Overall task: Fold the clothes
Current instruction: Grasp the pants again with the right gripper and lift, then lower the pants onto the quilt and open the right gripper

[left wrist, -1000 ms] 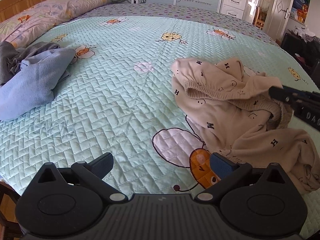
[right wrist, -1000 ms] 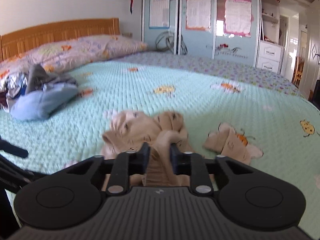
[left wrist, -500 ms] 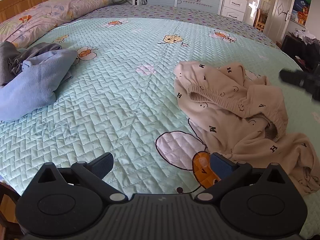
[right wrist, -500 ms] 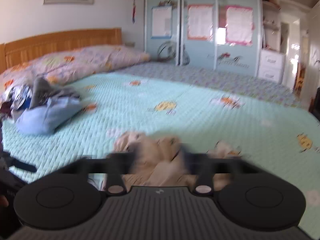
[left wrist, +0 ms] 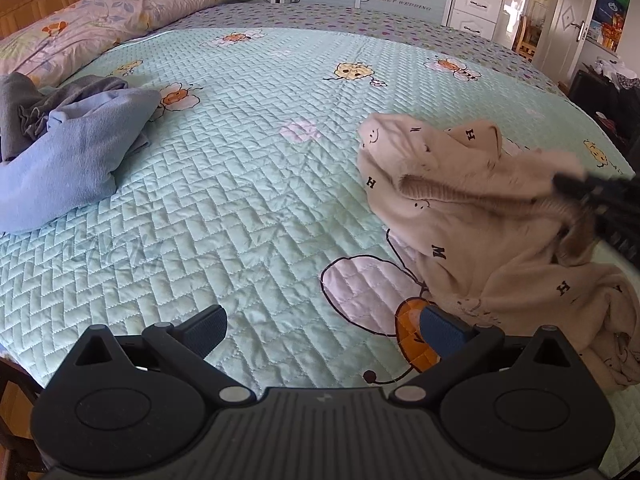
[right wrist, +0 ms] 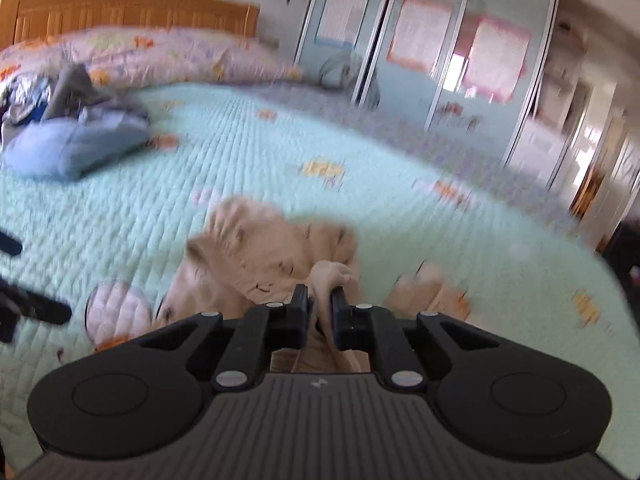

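Note:
A crumpled beige garment with black letters and smiley faces (left wrist: 460,216) lies on the right of the mint quilted bed (left wrist: 240,208). My right gripper (right wrist: 320,300) is shut on a fold of the garment (right wrist: 272,248) and holds it lifted; its black tips show at the right edge of the left wrist view (left wrist: 576,186), where the cloth is stretched toward them. My left gripper (left wrist: 324,326) is open and empty, low over the bed just left of the garment. The right wrist view is motion-blurred.
A pile of blue and grey clothes (left wrist: 68,152) lies at the left of the bed, also in the right wrist view (right wrist: 72,140). Floral pillows (left wrist: 92,24) and a wooden headboard (right wrist: 132,12) stand behind. Wardrobe doors (right wrist: 420,48) face the bed's far side.
My right gripper has pulled the gripped fold up and to the right, stretching the garment's elastic edge. The left gripper stays open and has barely moved.

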